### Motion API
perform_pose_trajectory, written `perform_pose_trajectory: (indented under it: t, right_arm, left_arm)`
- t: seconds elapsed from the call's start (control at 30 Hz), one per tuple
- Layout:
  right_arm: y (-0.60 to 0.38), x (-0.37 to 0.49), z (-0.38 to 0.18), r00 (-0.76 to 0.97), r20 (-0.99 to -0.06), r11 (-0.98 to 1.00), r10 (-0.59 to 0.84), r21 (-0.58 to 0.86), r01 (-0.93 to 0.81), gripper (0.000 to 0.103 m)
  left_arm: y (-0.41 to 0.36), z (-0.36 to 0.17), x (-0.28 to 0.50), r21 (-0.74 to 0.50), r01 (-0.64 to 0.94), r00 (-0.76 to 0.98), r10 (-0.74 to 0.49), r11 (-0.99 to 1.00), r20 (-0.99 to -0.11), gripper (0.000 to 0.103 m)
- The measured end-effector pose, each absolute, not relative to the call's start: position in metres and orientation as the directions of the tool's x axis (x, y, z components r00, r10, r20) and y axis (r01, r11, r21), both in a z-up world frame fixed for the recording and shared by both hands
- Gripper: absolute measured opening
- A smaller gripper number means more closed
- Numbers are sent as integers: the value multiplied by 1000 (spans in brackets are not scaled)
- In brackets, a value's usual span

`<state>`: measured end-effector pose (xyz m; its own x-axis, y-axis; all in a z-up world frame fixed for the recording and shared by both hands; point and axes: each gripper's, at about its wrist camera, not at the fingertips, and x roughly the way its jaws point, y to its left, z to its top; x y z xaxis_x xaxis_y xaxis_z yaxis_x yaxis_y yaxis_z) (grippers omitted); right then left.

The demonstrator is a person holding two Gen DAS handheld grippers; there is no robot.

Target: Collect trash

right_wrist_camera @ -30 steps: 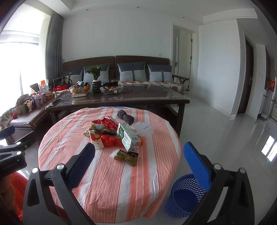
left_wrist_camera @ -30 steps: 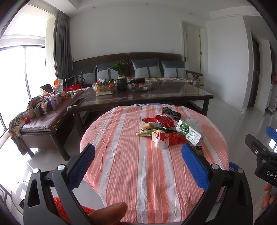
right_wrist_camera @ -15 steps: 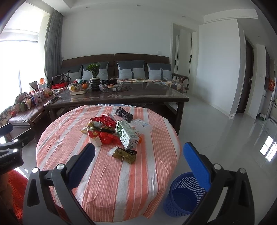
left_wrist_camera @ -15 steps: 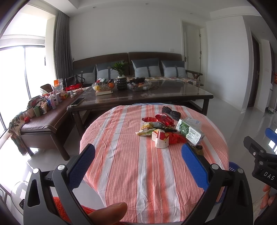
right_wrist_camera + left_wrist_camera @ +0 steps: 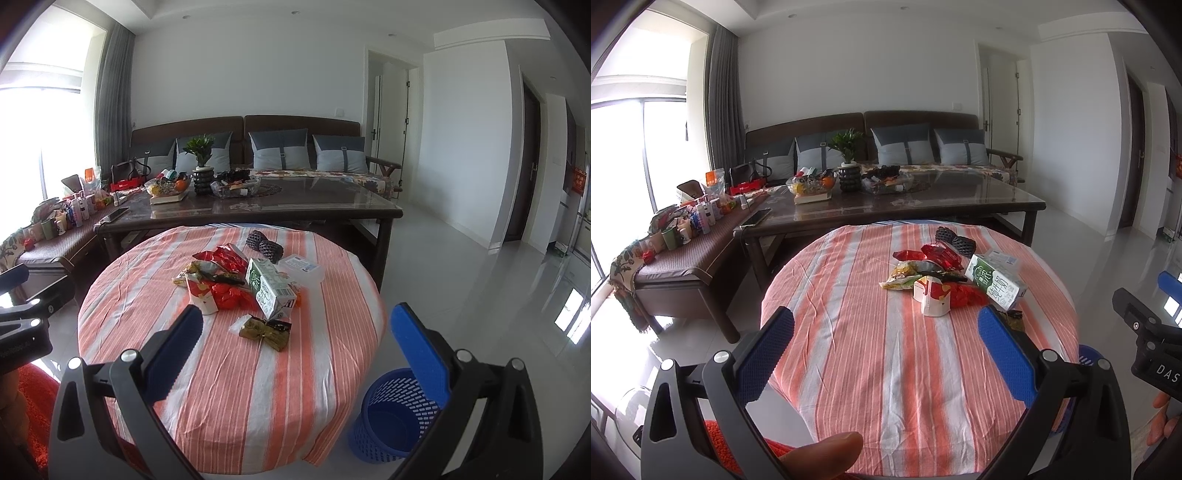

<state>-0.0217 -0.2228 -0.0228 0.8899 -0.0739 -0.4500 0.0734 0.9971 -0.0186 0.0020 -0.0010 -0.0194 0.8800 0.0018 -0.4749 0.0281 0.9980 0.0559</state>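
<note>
Over the striped tabletop (image 5: 258, 387), both grippers hung wide open, empty.
Trash pile (image 5: 236, 280) at twelve o'clock; blue basket (image 5: 391, 417) at four.

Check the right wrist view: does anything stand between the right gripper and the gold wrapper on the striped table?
Nothing visible does. The gold wrapper lies nearest the open right gripper, with only bare tablecloth between; the other trash sits behind it.
</note>
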Motion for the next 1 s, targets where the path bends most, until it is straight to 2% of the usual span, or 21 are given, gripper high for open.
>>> perform_pose_trajectory:
  t: [0.53, 1.0]
  right_arm:
    - [-223, -7, -43, 861, -502, 997, -80, -25, 78, 98]
    - [-237, 19, -99, 798, -598, 995, -76, 0, 95, 98]
  left_arm:
    - [8, -37, 17, 49, 21, 858, 8, 999, -514, 99]
    - [3, -97, 55, 50, 27, 762, 12, 998, -647, 99]
